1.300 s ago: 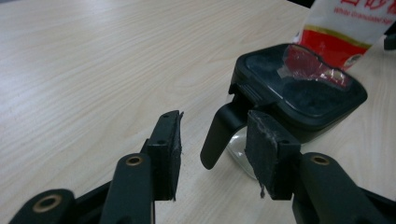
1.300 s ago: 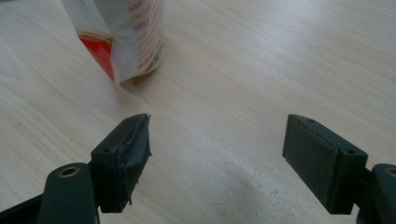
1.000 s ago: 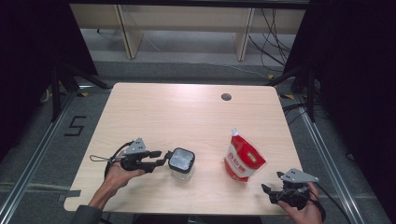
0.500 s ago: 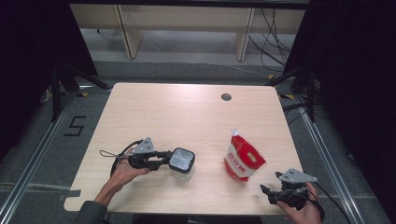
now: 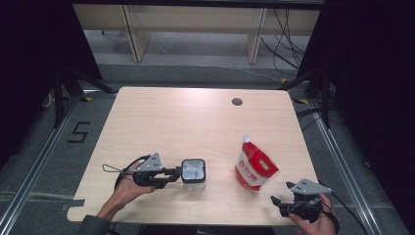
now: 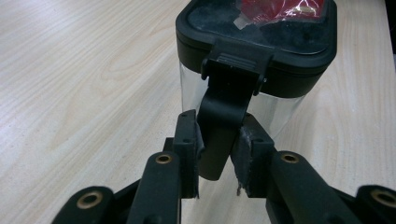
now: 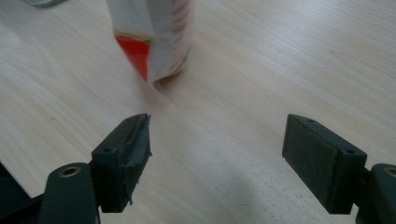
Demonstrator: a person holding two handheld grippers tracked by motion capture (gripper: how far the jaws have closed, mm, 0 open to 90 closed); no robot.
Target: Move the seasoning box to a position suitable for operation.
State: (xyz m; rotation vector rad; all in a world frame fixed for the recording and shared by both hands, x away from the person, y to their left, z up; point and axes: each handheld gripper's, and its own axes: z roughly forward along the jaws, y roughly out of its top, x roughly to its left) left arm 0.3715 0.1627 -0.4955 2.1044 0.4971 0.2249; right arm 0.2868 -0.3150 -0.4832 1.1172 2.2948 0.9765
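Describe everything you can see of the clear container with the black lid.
The clear square container with a black lid stands upright on the light wooden table, left of the red and white pouch. Its walls look like transparent plastic; the lid has rounded corners and a black latch tab hanging down one side. The left claw has just been closing, and its pads now pinch that tab.

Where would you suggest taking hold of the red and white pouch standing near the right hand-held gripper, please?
I would grip the red and white pouch across its narrow upper part, just below the spout, coming level from the table's near right corner, where the open right hand-held gripper waits. The pouch stands upright on a wider base and tapers upward, so its top probably fits between the pads best.
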